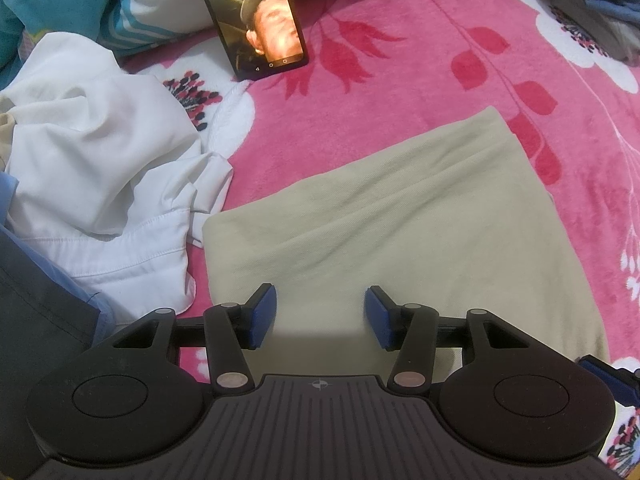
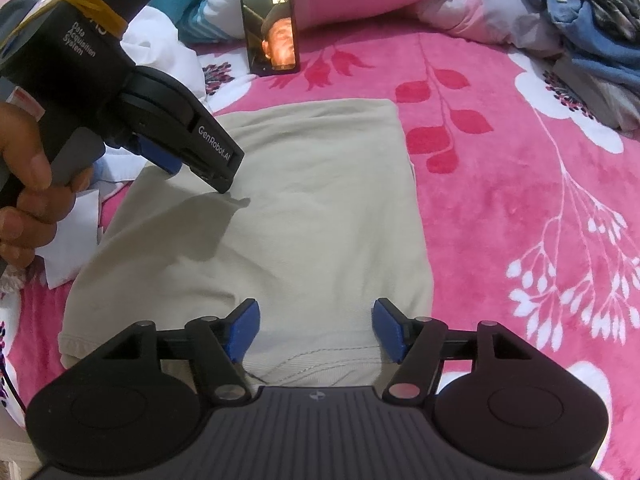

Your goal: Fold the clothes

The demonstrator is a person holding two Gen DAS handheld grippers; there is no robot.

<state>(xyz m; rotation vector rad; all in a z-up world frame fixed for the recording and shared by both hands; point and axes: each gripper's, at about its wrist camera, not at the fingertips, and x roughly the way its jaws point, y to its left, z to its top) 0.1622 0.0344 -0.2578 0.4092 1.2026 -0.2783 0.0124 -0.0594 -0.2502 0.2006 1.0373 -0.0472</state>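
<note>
Lying flat and folded into a smooth rectangle on the pink floral blanket [image 2: 500,200], the beige garment [image 2: 280,220] sits beneath the left gripper [image 1: 320,318] and right gripper [image 2: 316,330], both with jaws apart and empty.

Pink floral bedspread [image 2: 500,184], folded beige garment [image 2: 288,216] flat mid-bed, crumpled white shirt [image 1: 100,168] beside, propped phone [image 2: 272,24], clothes pile [image 2: 588,28]
</note>
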